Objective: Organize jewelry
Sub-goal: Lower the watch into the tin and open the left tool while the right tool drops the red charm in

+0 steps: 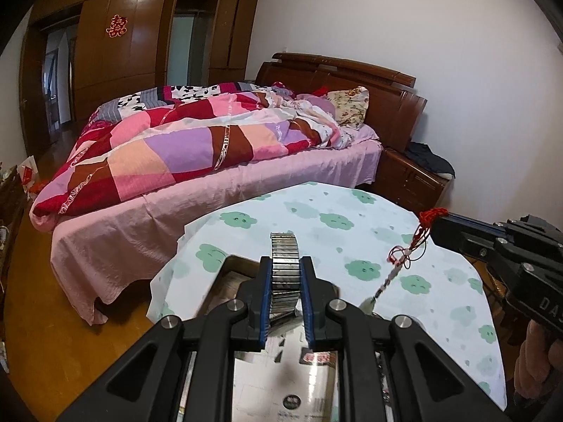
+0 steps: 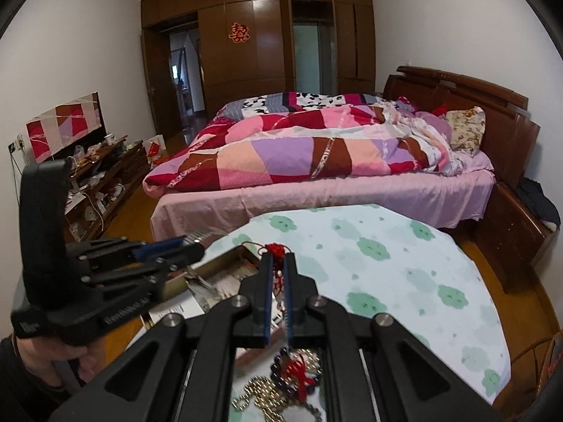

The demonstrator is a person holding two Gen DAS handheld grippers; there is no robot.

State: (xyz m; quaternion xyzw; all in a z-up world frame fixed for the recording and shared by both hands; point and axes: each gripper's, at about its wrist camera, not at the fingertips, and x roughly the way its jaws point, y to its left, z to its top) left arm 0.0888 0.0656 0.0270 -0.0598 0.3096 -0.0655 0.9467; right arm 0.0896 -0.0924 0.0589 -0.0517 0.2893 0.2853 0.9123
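Above the shallow rectangular metal tin [image 1: 225, 270], the left gripper [image 1: 285, 274] clamped a silver expanding watchband [image 1: 284, 246]; the right gripper [image 2: 278, 270] pinched a red knotted cord pendant [image 2: 275, 249]. Each wanted lowering slowly before release.

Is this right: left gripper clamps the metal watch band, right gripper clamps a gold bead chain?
Not quite. The right gripper clamps a red knotted cord, as the right wrist view shows; the gold bead chain lies below it. The left gripper does clamp the metal watch band.

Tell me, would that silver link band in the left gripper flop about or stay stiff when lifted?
Probably somewhere between: the metal watch band arches upright above the left gripper, so its links seem to hold a springy curve. It likely flexes rather than dangles like the red cord charm. The polished metal may slip.
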